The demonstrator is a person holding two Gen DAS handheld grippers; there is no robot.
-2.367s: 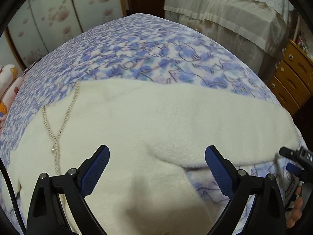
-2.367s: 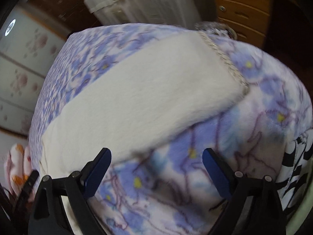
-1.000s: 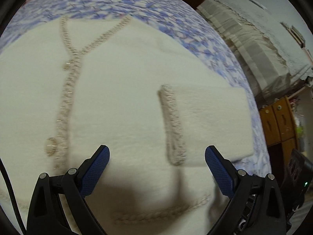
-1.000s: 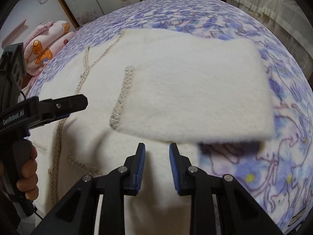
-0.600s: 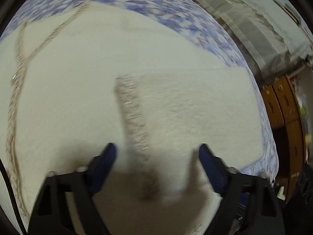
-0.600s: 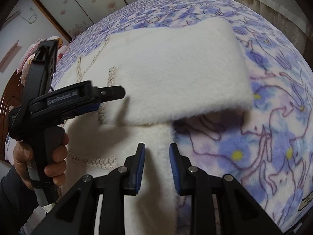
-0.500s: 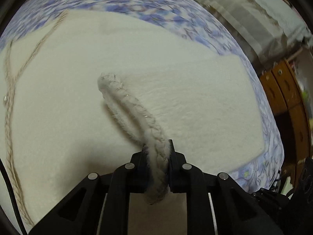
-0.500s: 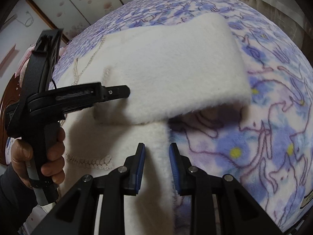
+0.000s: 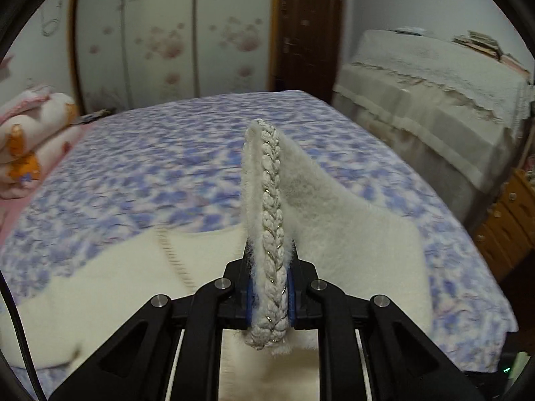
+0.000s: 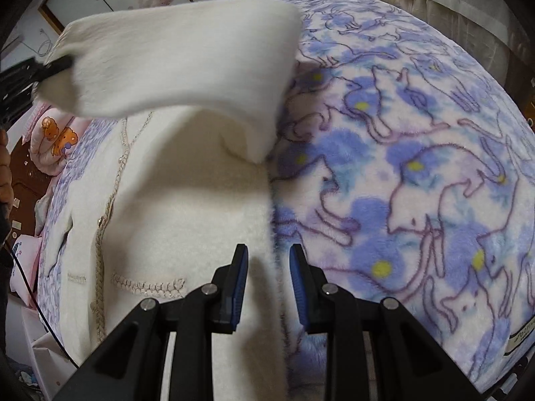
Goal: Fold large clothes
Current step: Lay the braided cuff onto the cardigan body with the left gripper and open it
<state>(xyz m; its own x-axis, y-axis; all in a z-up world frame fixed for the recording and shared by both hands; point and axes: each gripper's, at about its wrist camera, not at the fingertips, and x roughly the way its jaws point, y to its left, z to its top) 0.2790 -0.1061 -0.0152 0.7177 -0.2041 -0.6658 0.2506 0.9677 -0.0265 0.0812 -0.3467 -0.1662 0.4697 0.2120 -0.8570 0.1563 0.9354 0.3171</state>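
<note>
Left tongs point(image 9: 270, 287) clench the braided sleeve cuff point(image 9: 271, 220) of the cream cardigan point(image 10: 174, 200), lifted above the bed point(image 10: 418, 167); right tongs point(image 10: 269, 267) hang released astride its side edge.

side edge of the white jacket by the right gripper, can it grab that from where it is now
Probably yes. The right gripper sits low with its fingers slightly apart, straddling the jacket's side edge on the blanket. The sleeve lifted by the left gripper hangs farther ahead, not blocking it.
</note>
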